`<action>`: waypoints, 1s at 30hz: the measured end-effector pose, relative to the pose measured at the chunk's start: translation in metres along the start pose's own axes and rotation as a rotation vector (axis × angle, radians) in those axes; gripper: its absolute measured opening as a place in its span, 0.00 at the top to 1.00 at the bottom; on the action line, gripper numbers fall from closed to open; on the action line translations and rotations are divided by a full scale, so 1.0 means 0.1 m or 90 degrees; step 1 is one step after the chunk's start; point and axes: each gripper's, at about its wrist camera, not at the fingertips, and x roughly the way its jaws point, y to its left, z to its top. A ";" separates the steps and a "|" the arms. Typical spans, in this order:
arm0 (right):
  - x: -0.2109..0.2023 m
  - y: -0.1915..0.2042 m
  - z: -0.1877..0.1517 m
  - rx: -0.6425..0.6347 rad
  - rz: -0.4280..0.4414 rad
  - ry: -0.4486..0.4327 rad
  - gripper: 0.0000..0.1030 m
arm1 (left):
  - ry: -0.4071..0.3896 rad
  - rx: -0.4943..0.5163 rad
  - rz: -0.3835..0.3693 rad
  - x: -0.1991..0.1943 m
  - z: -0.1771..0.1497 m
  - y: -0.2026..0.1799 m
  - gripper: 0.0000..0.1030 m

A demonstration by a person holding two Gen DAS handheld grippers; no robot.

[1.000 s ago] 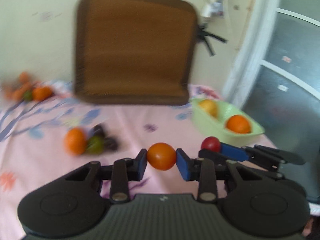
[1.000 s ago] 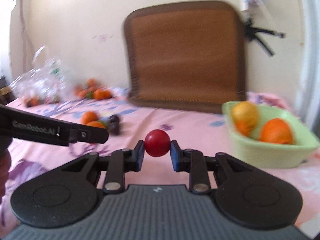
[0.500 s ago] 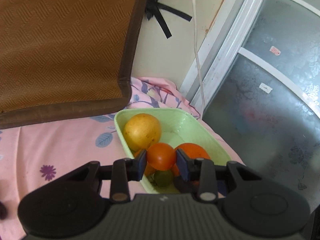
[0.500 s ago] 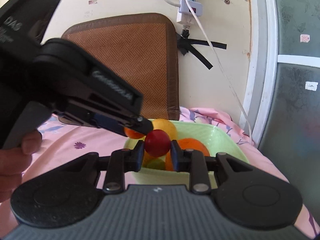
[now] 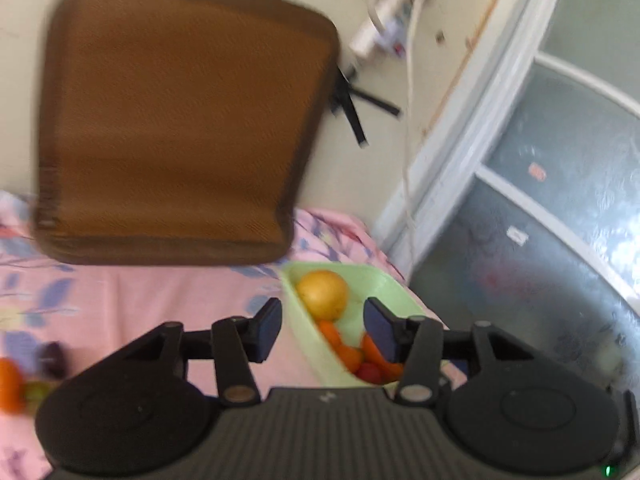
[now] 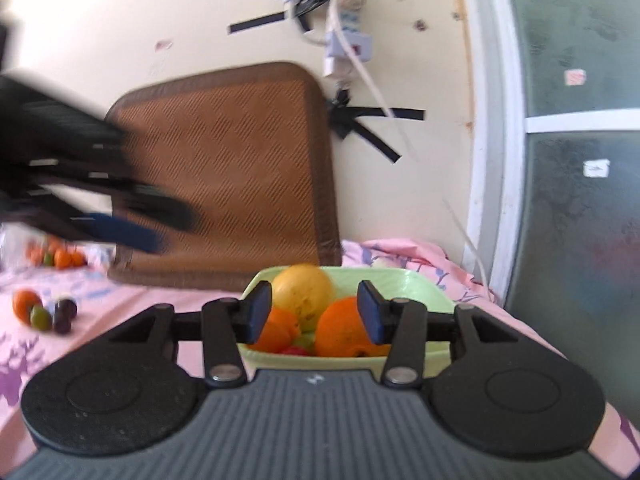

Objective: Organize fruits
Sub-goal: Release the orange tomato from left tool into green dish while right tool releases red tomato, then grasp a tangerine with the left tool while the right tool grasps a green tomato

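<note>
Right tongs (image 6: 314, 316) opening, empty, over green bowl (image 6: 416, 284).

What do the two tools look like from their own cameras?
Both match: the left tool and right tool each have a ribbed grey-black body, two round black discs, black linkage arms with silver pivot screws, and flat blue pads. No sleeves or cables show on them.

Your left gripper (image 5: 323, 330): jaws opening, empty; the orange fruit it carried is gone from between them. Your right gripper (image 6: 314, 311): jaws opening, empty; its red fruit (image 6: 294, 351) now lies in the green basket (image 6: 420, 284) among the others.
</note>
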 end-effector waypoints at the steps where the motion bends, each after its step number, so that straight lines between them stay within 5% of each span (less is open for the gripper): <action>1: -0.01 -0.01 0.02 0.011 0.002 0.002 0.52 | -0.018 -0.004 0.019 -0.19 -0.02 0.12 0.53; 4: -0.03 0.01 0.10 0.043 0.047 0.027 0.52 | -0.053 -0.017 0.099 -0.68 -0.09 0.52 0.53; 8: 0.04 0.25 0.20 0.075 0.176 0.094 0.52 | -0.048 -0.092 0.175 -1.00 -0.19 1.09 0.53; 16: 0.20 1.44 0.10 -0.139 0.302 0.126 0.57 | -0.039 -0.174 0.146 -0.97 -0.41 1.52 0.53; 27: 0.61 2.22 -0.04 -0.344 0.340 0.151 0.62 | -0.055 -0.177 0.132 -0.93 -0.40 1.65 0.53; 30: 0.65 2.30 -0.10 -0.379 0.322 0.149 0.75 | -0.047 -0.166 0.131 -0.88 -0.41 1.63 0.53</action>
